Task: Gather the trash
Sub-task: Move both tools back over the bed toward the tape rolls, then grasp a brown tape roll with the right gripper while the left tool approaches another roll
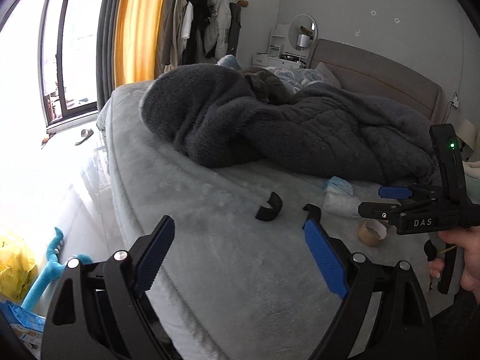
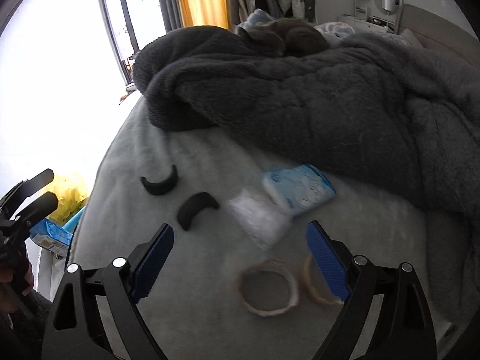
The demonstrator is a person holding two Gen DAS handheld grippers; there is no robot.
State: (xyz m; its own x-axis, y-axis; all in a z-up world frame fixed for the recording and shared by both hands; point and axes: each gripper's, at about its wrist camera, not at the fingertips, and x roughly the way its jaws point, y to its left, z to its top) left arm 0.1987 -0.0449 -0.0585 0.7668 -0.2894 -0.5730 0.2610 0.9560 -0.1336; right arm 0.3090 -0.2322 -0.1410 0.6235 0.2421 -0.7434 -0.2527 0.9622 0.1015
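Note:
Trash lies on the grey bed sheet point(image 2: 195, 315). Two black curved pieces point(image 2: 160, 187) point(image 2: 195, 207) lie at the left, and one shows in the left wrist view point(image 1: 270, 208). A white wrapper point(image 2: 259, 220) and a blue-white packet point(image 2: 298, 190) lie by the blanket. Two empty tape rings point(image 2: 267, 288) point(image 2: 315, 285) lie just ahead of my right gripper point(image 2: 240, 255), which is open and empty above them. My left gripper point(image 1: 240, 250) is open and empty over the bed edge. The right gripper also shows in the left wrist view point(image 1: 387, 201).
A dark grey blanket point(image 1: 285, 129) is heaped across the bed with a grey cat point(image 2: 288, 34) on top. A yellow bag point(image 1: 13, 264), a blue toy point(image 1: 51, 264) and a blue packet point(image 1: 27, 324) lie on the floor at the left. A window point(image 1: 60, 45) is beyond.

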